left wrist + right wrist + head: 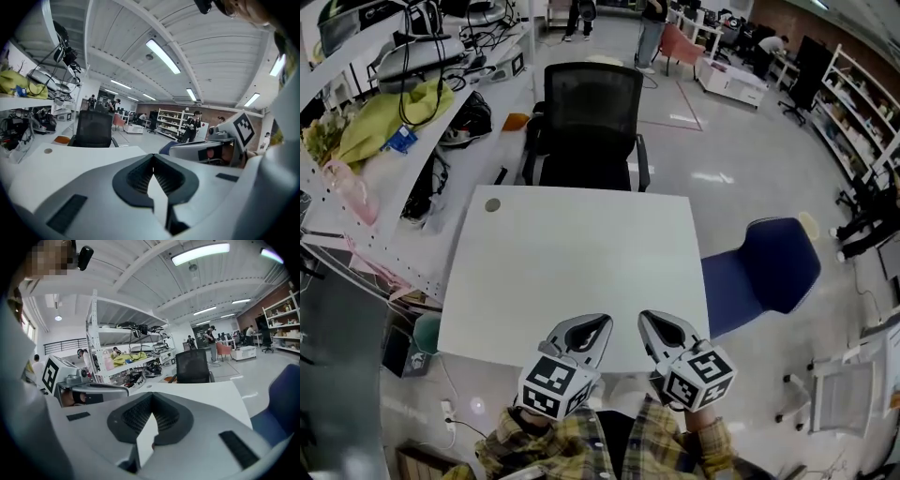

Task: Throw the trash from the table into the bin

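The white table (572,253) bears only a small round grey disc (492,204) near its far left corner; I see no trash on it. Over the table's near edge my left gripper (602,324) and right gripper (645,320) are held side by side, pointing away from me. Both are shut, with nothing between the jaws. In the left gripper view the left gripper (153,157) has its tips touching above the tabletop (70,159). The right gripper view gives the same picture of the right gripper (151,397). A teal round tub (427,330) stands on the floor at the table's left front corner.
A black office chair (592,122) is pushed up to the table's far side. A blue chair (769,267) stands close to its right edge. A cluttered white shelf rack (384,141) runs along the left. People stand far back in the room.
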`<state>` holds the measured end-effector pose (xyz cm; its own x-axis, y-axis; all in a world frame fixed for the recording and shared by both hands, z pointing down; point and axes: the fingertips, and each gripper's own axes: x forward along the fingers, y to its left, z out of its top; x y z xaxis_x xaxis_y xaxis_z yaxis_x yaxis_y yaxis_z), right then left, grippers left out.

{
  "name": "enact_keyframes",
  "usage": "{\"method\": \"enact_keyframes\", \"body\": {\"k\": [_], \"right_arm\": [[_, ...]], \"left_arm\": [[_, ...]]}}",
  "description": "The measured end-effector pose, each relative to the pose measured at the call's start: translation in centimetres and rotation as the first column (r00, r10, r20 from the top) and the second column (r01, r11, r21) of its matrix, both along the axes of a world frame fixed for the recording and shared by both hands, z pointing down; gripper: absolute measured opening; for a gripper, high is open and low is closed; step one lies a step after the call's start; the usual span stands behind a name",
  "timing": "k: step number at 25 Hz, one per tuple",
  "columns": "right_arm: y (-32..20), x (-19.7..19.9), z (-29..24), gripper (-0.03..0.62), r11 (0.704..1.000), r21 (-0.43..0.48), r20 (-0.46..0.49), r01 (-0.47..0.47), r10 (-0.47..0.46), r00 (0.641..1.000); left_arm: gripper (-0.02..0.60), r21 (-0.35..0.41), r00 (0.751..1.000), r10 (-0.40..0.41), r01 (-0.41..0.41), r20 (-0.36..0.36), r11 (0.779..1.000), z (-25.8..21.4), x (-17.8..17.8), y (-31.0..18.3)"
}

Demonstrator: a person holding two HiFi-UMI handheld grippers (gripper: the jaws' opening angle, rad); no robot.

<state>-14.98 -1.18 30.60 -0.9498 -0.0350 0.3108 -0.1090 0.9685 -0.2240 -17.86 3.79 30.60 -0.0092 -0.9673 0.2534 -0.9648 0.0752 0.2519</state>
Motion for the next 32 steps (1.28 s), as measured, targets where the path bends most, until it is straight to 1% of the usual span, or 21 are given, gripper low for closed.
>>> {"method": "enact_keyframes", "body": {"k": [5, 9, 19, 32], "right_arm": [[0.8, -0.7, -0.1, -0.002, 0.998, -0.003, -0.012, 0.069, -0.069, 0.998], [1.0, -0.9, 0.4, -0.002, 0.994, -0.019, -0.023, 0.107, -0.107, 0.994], [0.6, -1.7, 1.0, -0.002, 0.992, -0.019, -0.022, 0.125, -0.126, 0.992], [-0.4, -1.5, 1.4, -0.002, 0.995, -0.026, -0.033, 0.099, -0.100, 0.994]], "left_arm": [[0.008, 0.002, 0.998, -0.056, 0.056, -0.011, 0.998, -0.3, -0.4, 0.7], [0.008, -0.005, 0.997, -0.072, 0.072, -0.008, 0.997, -0.1, -0.4, 0.6], [0.008, -0.012, 0.996, -0.088, 0.088, 0.003, 0.996, 0.3, -1.2, -0.1], [0.008, -0.020, 0.999, -0.053, 0.053, 0.001, 0.998, 0.6, -0.9, -0.8]]}}
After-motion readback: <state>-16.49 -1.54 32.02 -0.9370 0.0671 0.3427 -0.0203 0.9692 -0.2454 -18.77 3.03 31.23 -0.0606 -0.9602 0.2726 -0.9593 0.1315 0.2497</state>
